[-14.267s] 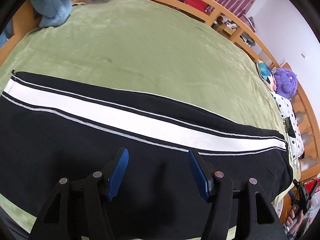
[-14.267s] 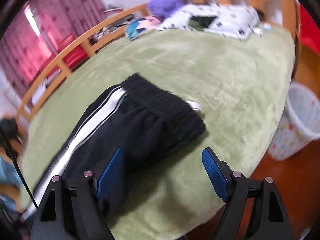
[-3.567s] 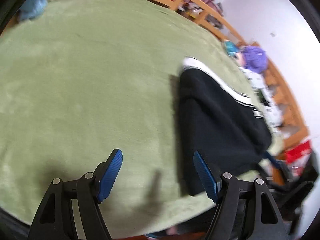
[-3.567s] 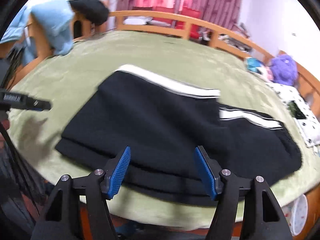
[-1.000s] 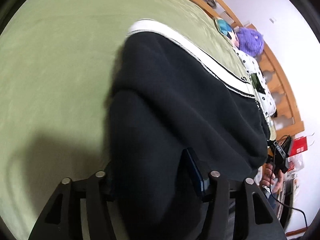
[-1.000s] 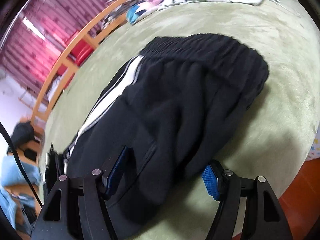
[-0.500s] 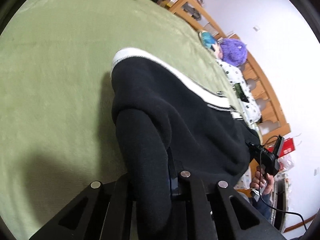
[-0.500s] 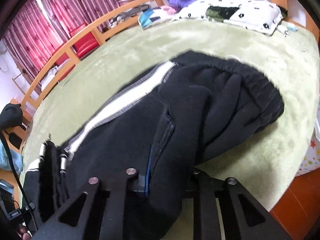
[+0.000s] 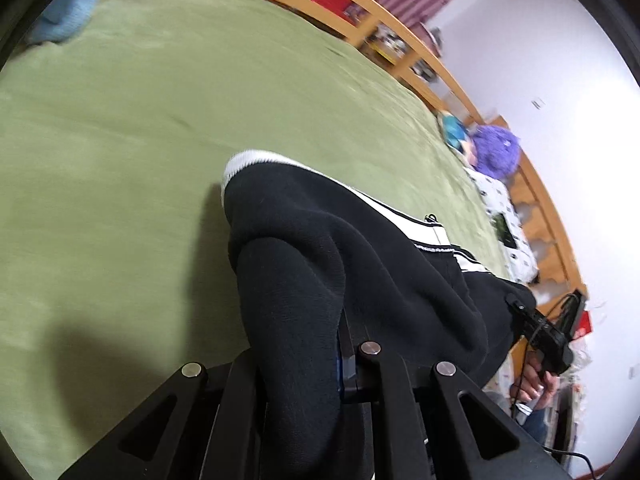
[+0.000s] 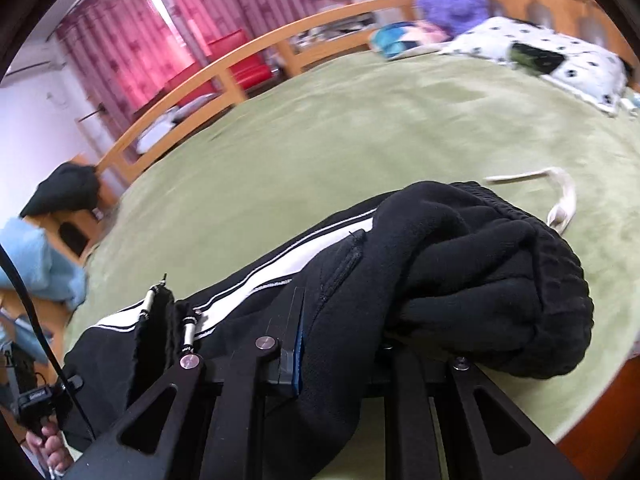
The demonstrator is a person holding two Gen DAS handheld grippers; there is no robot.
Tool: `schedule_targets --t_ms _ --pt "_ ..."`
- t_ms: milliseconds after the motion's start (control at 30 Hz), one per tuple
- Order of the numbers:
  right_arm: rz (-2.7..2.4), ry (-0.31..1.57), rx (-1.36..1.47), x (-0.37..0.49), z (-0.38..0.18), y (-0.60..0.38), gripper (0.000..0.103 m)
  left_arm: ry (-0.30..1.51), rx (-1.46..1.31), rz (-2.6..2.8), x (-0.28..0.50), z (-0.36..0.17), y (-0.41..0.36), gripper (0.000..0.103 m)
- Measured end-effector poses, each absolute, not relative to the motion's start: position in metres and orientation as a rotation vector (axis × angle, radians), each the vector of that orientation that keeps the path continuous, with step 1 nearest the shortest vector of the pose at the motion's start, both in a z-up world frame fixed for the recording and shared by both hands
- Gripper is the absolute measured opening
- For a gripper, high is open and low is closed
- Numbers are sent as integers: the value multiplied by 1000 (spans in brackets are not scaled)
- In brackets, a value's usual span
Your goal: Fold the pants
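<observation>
The black pants [image 9: 360, 248] with a white side stripe lie folded over on the green bed cover [image 9: 140, 120]. My left gripper [image 9: 298, 360] is shut on the near edge at the folded leg end, with thick black cloth bunched between the fingers. My right gripper [image 10: 340, 344] is shut on the near edge by the waistband [image 10: 552, 264], beside the zip pocket. Both hold the cloth lifted off the bed. The white drawstring [image 10: 560, 200] trails from the waistband. The pants also show in the right wrist view [image 10: 440, 248].
A wooden bed rail [image 9: 360, 16] runs along the far side. A purple plush toy [image 9: 496, 152] and a spotted pillow [image 10: 560, 56] lie at the head of the bed. A blue cloth [image 10: 36, 256] hangs at the foot end. Red curtains [image 10: 132, 40] stand behind.
Both grippers have closed on the near edge of the pants and raised it off the bed, bunching the cloth. Both views have tilted up toward the far side.
</observation>
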State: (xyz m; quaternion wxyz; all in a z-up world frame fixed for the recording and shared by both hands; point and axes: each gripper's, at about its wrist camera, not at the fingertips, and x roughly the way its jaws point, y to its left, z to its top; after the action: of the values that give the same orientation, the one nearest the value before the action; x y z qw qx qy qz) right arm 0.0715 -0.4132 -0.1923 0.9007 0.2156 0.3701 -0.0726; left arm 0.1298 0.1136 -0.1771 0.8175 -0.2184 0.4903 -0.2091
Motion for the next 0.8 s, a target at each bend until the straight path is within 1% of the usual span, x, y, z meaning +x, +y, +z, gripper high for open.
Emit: schedule_targets --t_ms 100,167,233,300,333,367,400,433,467,500,567,600,633,667,767,800 --pt "-92 782 452 75 -201 -380 17 1047 -453 -396 126 -179 144 11" --pt "-106 817 425 73 -208 -368 18 1080 -475 -392 124 -187 148 12" --pt "-130 849 410 67 -214 -369 22 1123 -463 -379 121 -199 146 17" --pt "-138 932 382 59 -226 -376 29 1151 -413 -347 118 -206 139 25" --pt "-146 968 365 54 -232 -381 32 1160 -397 -337 116 -208 136 27" --pt "-144 990 350 49 -237 -387 39 1166 -389 -328 114 -210 133 32" --pt "-136 998 345 41 -238 -392 47 1175 -378 -316 114 -211 130 40" --pt "-130 1000 345 34 -237 -395 51 1189 -359 -304 112 -212 128 42" --pt "-124 997 350 27 -234 -399 57 1194 -347 -302 110 -212 127 42" --pt "-117 992 360 19 -230 -403 60 1193 -348 -304 107 -212 127 43" --pt "-110 970 364 6 -221 -408 60 1194 -361 -305 100 -211 129 43" --pt "-106 960 364 4 -217 -410 60 1198 -364 -305 97 -210 131 46" --pt "-100 942 368 -3 -212 -414 60 1201 -351 -287 93 -208 129 52" --pt "-109 928 369 -6 -208 -416 60 1196 -315 -249 87 -205 128 63" --pt "-126 874 427 -14 -199 -437 60 1137 -185 -202 69 -190 136 63" --pt "-120 865 459 -13 -197 -443 61 1129 -181 -195 65 -187 138 64"
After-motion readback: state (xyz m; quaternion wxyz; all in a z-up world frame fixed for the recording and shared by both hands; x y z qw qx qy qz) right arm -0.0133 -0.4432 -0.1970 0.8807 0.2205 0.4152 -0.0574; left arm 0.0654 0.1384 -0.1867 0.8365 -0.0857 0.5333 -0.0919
